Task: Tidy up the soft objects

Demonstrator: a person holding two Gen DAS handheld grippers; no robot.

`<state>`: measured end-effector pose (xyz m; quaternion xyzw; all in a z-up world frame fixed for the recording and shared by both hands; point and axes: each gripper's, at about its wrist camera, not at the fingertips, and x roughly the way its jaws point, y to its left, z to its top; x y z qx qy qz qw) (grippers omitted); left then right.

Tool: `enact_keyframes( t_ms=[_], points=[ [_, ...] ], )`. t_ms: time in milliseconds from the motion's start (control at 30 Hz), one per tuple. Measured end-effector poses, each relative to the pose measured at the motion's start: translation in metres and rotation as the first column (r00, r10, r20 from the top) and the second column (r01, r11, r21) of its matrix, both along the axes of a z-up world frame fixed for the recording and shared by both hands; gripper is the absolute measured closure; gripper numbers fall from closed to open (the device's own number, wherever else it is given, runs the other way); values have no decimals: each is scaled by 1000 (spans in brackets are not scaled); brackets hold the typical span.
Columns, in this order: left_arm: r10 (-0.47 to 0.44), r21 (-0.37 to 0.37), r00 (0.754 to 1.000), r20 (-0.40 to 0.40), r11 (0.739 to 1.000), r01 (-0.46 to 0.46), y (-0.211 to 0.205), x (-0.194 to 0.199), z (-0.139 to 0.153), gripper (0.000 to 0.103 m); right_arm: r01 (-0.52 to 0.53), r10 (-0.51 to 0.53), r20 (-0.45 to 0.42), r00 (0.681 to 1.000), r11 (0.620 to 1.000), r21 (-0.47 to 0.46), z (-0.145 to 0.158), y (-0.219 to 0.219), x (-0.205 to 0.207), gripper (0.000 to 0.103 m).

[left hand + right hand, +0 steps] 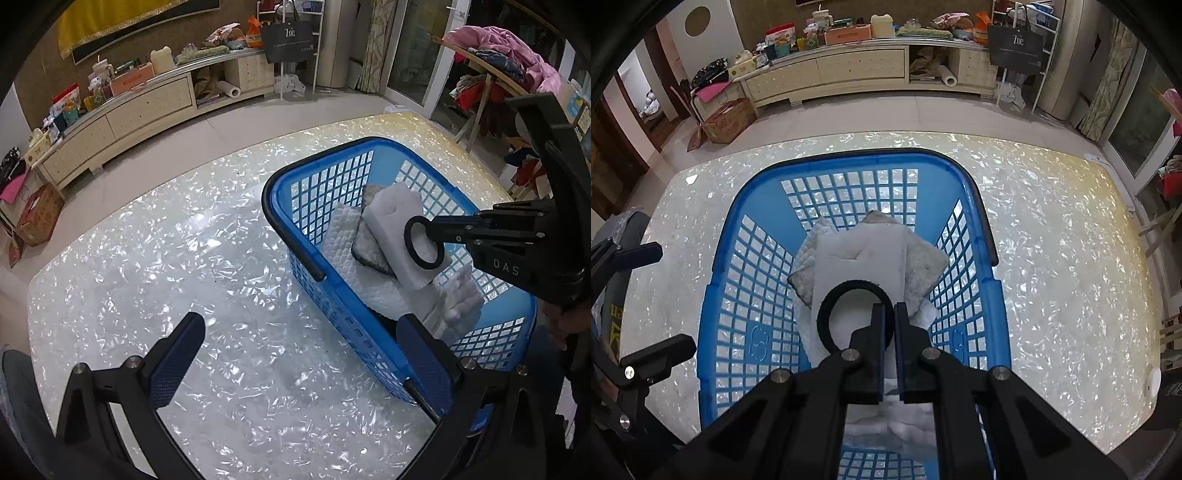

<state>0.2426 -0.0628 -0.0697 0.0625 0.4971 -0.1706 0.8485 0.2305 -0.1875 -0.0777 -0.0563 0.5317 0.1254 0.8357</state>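
Table (147,258) left of basket (280,192) bare, free to pass; basket walls and sponge pile (860,258) block inside.

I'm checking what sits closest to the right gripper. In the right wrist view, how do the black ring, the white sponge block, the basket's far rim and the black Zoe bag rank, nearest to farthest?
1. black ring, pinched at the right gripper
2. white sponge block, just beyond, inside the basket
3. basket's far rim, ahead on the table
4. black Zoe bag, across the room, upper right
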Motion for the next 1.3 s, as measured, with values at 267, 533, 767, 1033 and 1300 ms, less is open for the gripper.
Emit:
enact_keyframes(
  t_ms=[267,533,767,1033,1300],
  points=[
    [17,-45,1000,17,999,-16,8,-7,5,0,-1,1,59,998,1000,0,13,-7,-11,50],
    [99,-87,984,149,992,-87,29,-48,34,0,26,-31,144,989,999,37,36,-8,-50,21],
    [200,-158,931,306,975,-157,52,-107,71,0,2,-27,275,961,996,89,68,12,-108,0],
    [268,-181,865,424,961,-209,68,-166,98,0,-26,-24,444,896,994,106,106,41,-167,0],
    [306,-200,839,450,950,-240,78,-206,105,0,-25,-39,490,871,992,123,111,42,-193,0]
  ],
)
